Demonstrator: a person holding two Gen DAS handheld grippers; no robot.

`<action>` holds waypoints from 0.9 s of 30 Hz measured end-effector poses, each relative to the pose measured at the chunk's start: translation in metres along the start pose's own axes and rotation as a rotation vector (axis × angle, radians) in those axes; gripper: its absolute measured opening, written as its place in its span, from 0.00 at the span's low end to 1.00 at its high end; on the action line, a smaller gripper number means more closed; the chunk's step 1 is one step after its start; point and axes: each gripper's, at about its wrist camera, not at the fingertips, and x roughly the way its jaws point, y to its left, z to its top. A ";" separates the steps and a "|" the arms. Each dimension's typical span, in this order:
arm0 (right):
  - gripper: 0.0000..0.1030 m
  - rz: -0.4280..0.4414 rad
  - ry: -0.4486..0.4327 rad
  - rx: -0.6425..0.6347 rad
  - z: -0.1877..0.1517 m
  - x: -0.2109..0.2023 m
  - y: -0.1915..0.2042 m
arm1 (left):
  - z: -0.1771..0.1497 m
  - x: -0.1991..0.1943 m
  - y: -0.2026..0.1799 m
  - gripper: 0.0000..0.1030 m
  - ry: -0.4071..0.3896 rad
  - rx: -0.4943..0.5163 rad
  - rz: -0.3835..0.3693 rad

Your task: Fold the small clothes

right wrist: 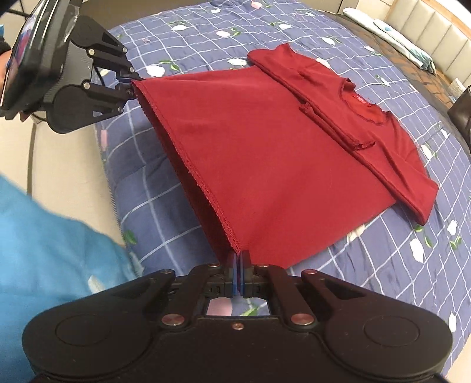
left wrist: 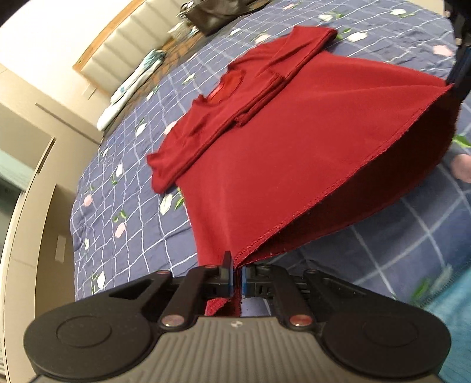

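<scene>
Left gripper [left wrist: 238,275] and right gripper [right wrist: 238,272] each pinch a hem corner of the red shirt [right wrist: 282,153], lifting it off the checked bedspread [right wrist: 412,235]; folded sleeves lie ahead, headboard [right wrist: 424,32] beyond.

Your path over the dark red cotton t-shirt [right wrist: 265,153] is open; its folded sleeves lie flat at upper right of the right wrist view. Blue checked floral quilt [right wrist: 382,259] is bare at lower right. A blue sleeve [right wrist: 44,235] crowds lower left. A dark bag [left wrist: 217,14] sits top centre, left wrist view.
</scene>
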 end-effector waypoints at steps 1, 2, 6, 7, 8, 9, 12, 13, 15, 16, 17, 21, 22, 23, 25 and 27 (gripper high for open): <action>0.01 0.007 0.002 0.002 -0.003 -0.004 0.001 | -0.001 -0.005 -0.001 0.04 -0.001 0.012 -0.006; 0.01 0.013 0.005 0.003 -0.006 -0.008 0.002 | -0.003 -0.010 -0.002 0.04 0.000 0.023 -0.015; 0.01 0.048 0.021 0.005 -0.020 -0.023 0.009 | -0.013 -0.034 -0.008 0.04 0.007 0.047 -0.069; 0.01 0.062 0.027 0.007 -0.024 -0.027 0.011 | -0.016 -0.043 -0.010 0.04 0.008 0.052 -0.082; 0.01 0.078 0.033 0.010 -0.028 -0.032 0.013 | -0.018 -0.050 -0.011 0.04 0.009 0.052 -0.093; 0.01 0.090 0.038 0.015 -0.032 -0.036 0.015 | -0.021 -0.058 -0.013 0.04 0.010 0.052 -0.108; 0.01 0.111 0.056 0.043 -0.042 -0.046 0.019 | -0.029 -0.076 -0.018 0.04 0.014 0.039 -0.134; 0.01 0.116 0.058 0.057 -0.045 -0.047 0.018 | -0.031 -0.080 -0.019 0.04 0.017 0.032 -0.138; 0.01 0.130 0.056 0.103 -0.049 -0.048 0.016 | -0.032 -0.083 -0.020 0.04 0.026 0.018 -0.136; 0.01 0.134 0.053 0.123 -0.050 -0.048 0.015 | -0.032 -0.084 -0.020 0.04 0.028 0.011 -0.132; 0.01 0.135 0.046 0.143 -0.050 -0.048 0.013 | -0.031 -0.084 -0.019 0.04 0.029 0.005 -0.127; 0.01 0.134 0.013 0.172 -0.047 -0.053 0.006 | -0.026 -0.085 -0.014 0.04 0.028 0.001 -0.099; 0.01 0.132 0.005 0.173 -0.046 -0.054 0.003 | -0.025 -0.086 -0.012 0.04 0.027 0.006 -0.091; 0.01 0.131 -0.004 0.177 -0.046 -0.055 0.000 | -0.022 -0.086 -0.010 0.04 0.025 0.009 -0.085; 0.01 0.137 -0.027 0.202 -0.045 -0.060 -0.009 | -0.019 -0.089 -0.006 0.04 0.015 0.014 -0.072; 0.01 0.145 -0.054 0.240 -0.043 -0.067 -0.019 | -0.014 -0.092 -0.002 0.04 0.007 0.007 -0.063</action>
